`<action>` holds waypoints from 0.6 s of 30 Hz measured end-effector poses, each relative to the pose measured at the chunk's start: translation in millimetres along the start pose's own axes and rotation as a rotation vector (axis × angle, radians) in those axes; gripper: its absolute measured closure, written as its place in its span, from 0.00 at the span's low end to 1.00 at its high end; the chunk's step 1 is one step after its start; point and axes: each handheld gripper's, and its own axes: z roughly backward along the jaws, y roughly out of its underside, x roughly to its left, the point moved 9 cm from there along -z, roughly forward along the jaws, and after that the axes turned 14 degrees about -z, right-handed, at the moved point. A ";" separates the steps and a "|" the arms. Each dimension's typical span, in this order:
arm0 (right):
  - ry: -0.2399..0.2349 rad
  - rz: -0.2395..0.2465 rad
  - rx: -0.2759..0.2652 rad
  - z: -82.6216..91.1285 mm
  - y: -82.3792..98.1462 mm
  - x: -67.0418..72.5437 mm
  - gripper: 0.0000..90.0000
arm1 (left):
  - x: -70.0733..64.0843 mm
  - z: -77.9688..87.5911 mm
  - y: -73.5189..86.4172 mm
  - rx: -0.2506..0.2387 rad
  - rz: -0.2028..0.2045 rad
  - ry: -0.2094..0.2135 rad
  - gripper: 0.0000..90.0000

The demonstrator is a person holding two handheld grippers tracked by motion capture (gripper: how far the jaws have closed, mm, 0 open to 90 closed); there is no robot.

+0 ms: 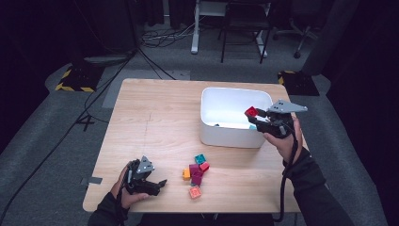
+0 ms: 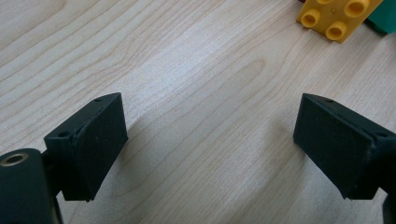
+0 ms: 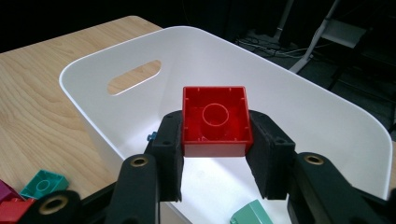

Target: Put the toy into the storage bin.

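Observation:
My right gripper (image 3: 215, 140) is shut on a red brick (image 3: 215, 120), its hollow underside turned toward the camera. It holds the brick over the white bin (image 3: 299, 98); from above, the red brick (image 1: 251, 112) hangs above the bin (image 1: 211, 136) near its right side. A teal brick (image 3: 250, 213) lies inside the bin. My left gripper (image 1: 160, 184) rests low at the table's front left, open, with bare wood between its jaws (image 2: 210, 149). A yellow brick (image 2: 337, 16) lies just beyond it.
A cluster of several loose bricks (image 1: 196, 173), teal, magenta, red, orange and pink, sits at the table's front middle. A teal brick (image 3: 43, 183) lies on the wood left of the bin. Chairs and cables stand on the floor beyond the table.

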 end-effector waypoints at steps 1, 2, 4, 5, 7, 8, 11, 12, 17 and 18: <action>0.002 -0.003 0.004 -1.6 0.7 -1.0 0.66 | 0.0 0.0 0.0 0.000 0.000 0.000 0.11; 0.000 -0.001 0.009 -2.6 1.3 -1.4 0.66 | 0.1 0.1 0.1 0.001 -0.002 0.000 0.11; 0.000 -0.011 0.012 -4.6 2.3 -2.8 0.66 | 0.0 0.0 0.0 0.000 0.000 0.000 0.11; 0.007 -0.017 0.013 -5.4 2.8 -4.3 0.66 | 0.1 0.0 0.1 0.001 -0.002 0.000 0.11; 0.008 -0.025 0.015 -6.4 3.6 -5.2 0.66 | 0.1 0.1 0.2 0.002 -0.003 0.001 0.11; 0.007 -0.030 0.015 -7.1 3.8 -5.4 0.65 | 0.0 0.0 0.0 0.000 0.000 0.000 0.11; 0.007 -0.038 0.017 -8.0 4.6 -6.7 0.60 | 0.1 0.1 0.1 0.001 -0.002 0.000 0.11; 0.012 -0.041 0.020 -8.3 4.9 -7.2 0.57 | 0.0 0.0 0.0 0.000 0.000 0.000 0.11; -0.001 -0.052 0.000 -2.9 4.0 -5.1 0.57 | 0.0 0.0 0.0 -0.001 0.000 0.000 0.11; -0.007 -0.045 -0.007 0.4 3.4 -3.5 0.56 | 0.0 0.0 0.0 0.000 0.000 0.000 0.11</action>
